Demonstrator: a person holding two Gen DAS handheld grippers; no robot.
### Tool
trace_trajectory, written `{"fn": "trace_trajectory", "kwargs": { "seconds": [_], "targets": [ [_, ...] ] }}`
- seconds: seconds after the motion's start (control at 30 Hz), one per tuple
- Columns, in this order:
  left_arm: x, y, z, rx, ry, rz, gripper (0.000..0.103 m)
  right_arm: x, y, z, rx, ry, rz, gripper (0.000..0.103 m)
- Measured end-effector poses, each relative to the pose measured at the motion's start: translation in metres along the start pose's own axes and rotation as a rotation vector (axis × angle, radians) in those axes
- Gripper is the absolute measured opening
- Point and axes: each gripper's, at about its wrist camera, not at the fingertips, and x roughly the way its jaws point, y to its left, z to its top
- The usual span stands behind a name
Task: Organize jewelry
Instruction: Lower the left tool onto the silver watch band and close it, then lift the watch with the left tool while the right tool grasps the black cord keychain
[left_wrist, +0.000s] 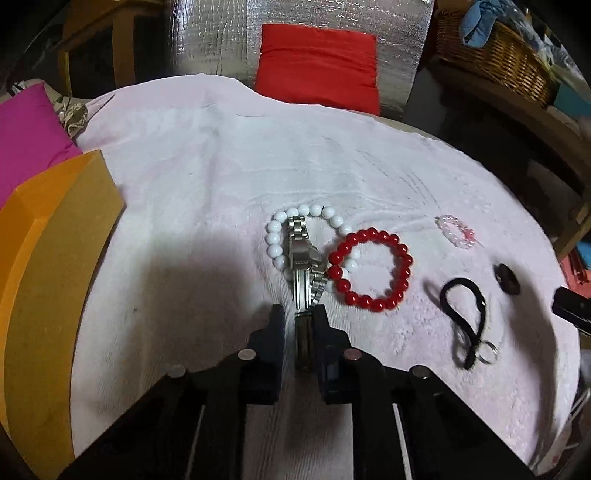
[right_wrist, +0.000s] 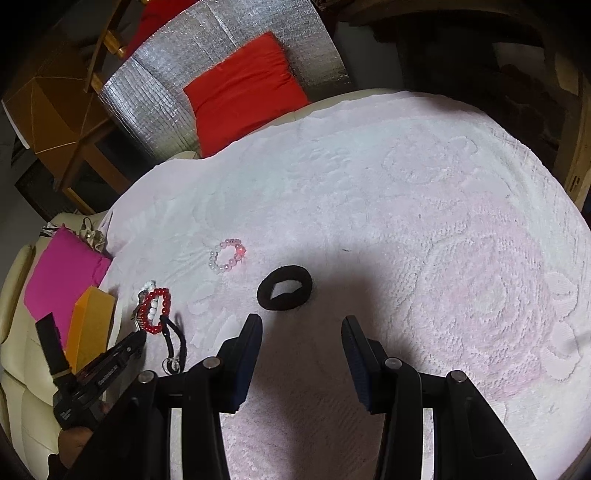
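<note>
- The left tool (left_wrist: 298, 314) was pinched on the near end of the metal watch (left_wrist: 301, 254), its band running between the two pads; whether the grip was firm could not be told.
- The watch lay on the pink towel (left_wrist: 207, 177), its far end crossing the white bead bracelet (left_wrist: 291, 218), with the red bead bracelet (left_wrist: 369, 273) touching it at 3 o'clock.
- The right tool (right_wrist: 302, 325) stood spread and empty, above the towel, with the black scrunchie (right_wrist: 284, 287) just beyond it at 12 o'clock.
- Judged step: lifting the watch clear for sorting, probably toward the orange box (left_wrist: 55, 236) at 9 o'clock of the left view.
- Recommended practice: raise the watch slowly and straight up, so that the linked band does not hook the white beads and drag them along.
- Materials: the watch band was hinged steel links, shiny and likely slippery; the beads were round, hard and glossy.
- The pale pink bead ring (left_wrist: 456, 230) looked small and translucent; the black cord loop (left_wrist: 467, 317) was limp, carrying a metal ring.
- The towel was soft, looped pile with raised floral relief, so small items could snag.
</note>
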Motion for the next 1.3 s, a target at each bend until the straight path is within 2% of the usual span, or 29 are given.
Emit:
{"fn": "trace_trajectory", "kwargs": {
  "seconds": [0.13,0.33,0.37,0.4,0.43,0.47,0.5,0.6,0.63,0.7,0.77,0.83,0.9,1.0,1.3],
  "targets": [
    [-0.022,0.004,-0.015,0.035,-0.007,-0.038,0.008,-0.004,0.000,0.001,-0.009,-0.017,-0.001,0.048],
    [-0.037,0.016,-0.017,0.005,-0.068,-0.026,0.008,-0.004,-0.004,0.001,0.028,-0.013,0.004,0.048],
    [-0.036,0.017,-0.016,0.001,-0.071,-0.020,0.014,-0.004,-0.004,0.000,0.025,-0.014,0.006,0.048],
    [-0.034,0.016,-0.014,0.003,-0.067,-0.013,0.029,-0.005,-0.002,0.000,0.017,-0.019,0.002,0.048],
    [-0.034,0.015,-0.015,0.008,-0.068,-0.011,0.036,-0.005,-0.002,-0.001,0.011,-0.020,0.000,0.048],
    [-0.033,0.011,-0.015,0.021,-0.072,-0.001,0.049,-0.005,-0.002,-0.001,0.006,-0.018,-0.002,0.048],
    [-0.032,0.008,-0.015,0.035,-0.074,0.009,0.054,-0.004,-0.002,-0.001,0.007,-0.013,-0.002,0.048],
    [-0.024,-0.002,-0.016,0.086,-0.060,0.023,0.054,-0.003,-0.004,-0.001,0.012,-0.008,-0.006,0.048],
    [-0.020,-0.004,-0.016,0.095,-0.045,0.024,0.053,-0.002,-0.005,-0.001,0.014,-0.007,-0.006,0.048],
    [-0.009,-0.005,-0.015,0.104,-0.008,0.015,0.023,-0.003,-0.005,-0.001,0.018,-0.008,-0.005,0.048],
    [-0.009,-0.004,-0.014,0.107,-0.013,0.023,0.017,-0.003,-0.005,-0.002,0.015,-0.010,-0.005,0.048],
    [-0.012,-0.002,-0.014,0.101,-0.018,0.011,0.015,-0.003,-0.003,-0.002,0.010,-0.014,-0.006,0.048],
    [-0.018,-0.001,-0.013,0.090,-0.031,-0.014,0.009,-0.004,-0.003,-0.002,0.008,-0.014,-0.005,0.048],
    [-0.039,-0.001,-0.014,0.068,-0.082,-0.096,0.009,-0.003,-0.002,-0.002,0.006,-0.015,0.000,0.048],
    [-0.089,-0.003,-0.018,0.060,-0.208,-0.189,0.009,0.005,0.031,-0.009,-0.078,-0.002,0.075,0.048]
  ]
}}
